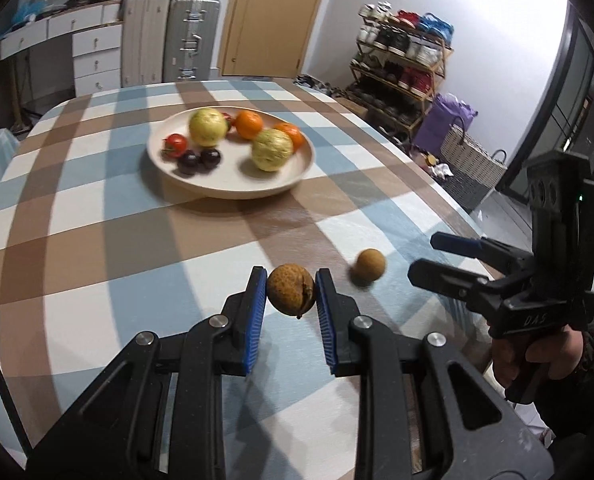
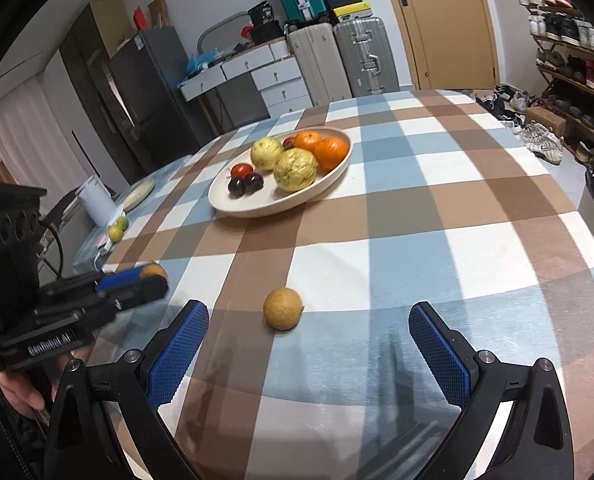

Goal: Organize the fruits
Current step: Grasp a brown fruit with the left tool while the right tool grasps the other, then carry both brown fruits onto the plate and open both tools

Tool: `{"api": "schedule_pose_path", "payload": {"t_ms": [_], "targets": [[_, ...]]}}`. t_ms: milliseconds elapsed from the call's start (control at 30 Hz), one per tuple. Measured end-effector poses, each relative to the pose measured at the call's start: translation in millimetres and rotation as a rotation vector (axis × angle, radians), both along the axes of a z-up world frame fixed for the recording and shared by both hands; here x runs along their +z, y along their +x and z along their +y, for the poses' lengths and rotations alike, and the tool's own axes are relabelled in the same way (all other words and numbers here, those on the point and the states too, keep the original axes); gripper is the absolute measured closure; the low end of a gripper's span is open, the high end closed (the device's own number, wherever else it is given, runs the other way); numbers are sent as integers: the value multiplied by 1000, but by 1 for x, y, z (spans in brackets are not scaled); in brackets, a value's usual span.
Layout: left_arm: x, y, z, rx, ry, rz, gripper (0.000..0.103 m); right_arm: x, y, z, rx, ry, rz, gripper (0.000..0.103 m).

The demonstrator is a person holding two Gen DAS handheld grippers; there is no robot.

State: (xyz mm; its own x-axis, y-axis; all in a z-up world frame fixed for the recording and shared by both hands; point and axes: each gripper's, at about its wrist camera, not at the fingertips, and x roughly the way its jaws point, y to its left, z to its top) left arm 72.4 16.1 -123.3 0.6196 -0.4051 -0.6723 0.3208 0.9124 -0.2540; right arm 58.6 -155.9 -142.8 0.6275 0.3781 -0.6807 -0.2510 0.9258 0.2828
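1. Your left gripper (image 1: 291, 294) had its jaws clenched on a brown longan (image 1: 290, 290), pinched between the two blue pads and lifted clear of the desk (image 1: 77, 240). The right wrist view showed the same fruit peeking out past that gripper's tips.

2. Your right gripper (image 2: 309, 346) had its jaws spread wide and held nothing.

3. A second longan (image 2: 283, 309) lay loose on the checked cloth, straight ahead of the right jaws and slightly toward their left pad, near but not yet between them. From the left view it sat just beside the left jaws, off their right side, between the two grippers.

4. That loose fruit was close to round, so it gave you no long axis to line up with; any closing direction would likely have served.

5. The right hand was the one to take it, I judged: its jaws were free and already pointed at the fruit, while the left was occupied.

6. The plate (image 1: 297, 176) stood well ahead of both sets of jaws, farther along the desk, to the left of the right jaws' line. It already carried two pale green fruits, two oranges, tomatoes and two dark plums.

7. By my reckoning the sorting was nearly done, with the held longan to be set down and the loose one to be gathered. Being round, it could have rolled if a pad nudged it before the jaws closed.
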Motion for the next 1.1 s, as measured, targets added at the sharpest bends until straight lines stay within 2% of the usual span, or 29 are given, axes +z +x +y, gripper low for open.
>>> {"api": "schedule_pose_path", "payload": {"t_ms": [267,400,500,767,833,900,1100], "targets": [[-4,-1,22,34,-20,6,81,-8,10,22,37,-34,17,2],[-8,-1,27,41,-28,11,81,-11,17,30,59,-49,36,16],[-10,1,29,47,-33,15,81,-14,21,33,56,-61,48,20],[-14,3,36,59,-56,29,81,-19,24,40,73,-81,67,48],[-14,4,36,60,-55,27,81,-20,25,41,87,-71,73,64],[-14,4,36,57,-55,26,81,-22,25,43,92,-81,82,74],[-13,4,37,65,-54,24,81,-23,26,40,88,-60,92,77]]}}
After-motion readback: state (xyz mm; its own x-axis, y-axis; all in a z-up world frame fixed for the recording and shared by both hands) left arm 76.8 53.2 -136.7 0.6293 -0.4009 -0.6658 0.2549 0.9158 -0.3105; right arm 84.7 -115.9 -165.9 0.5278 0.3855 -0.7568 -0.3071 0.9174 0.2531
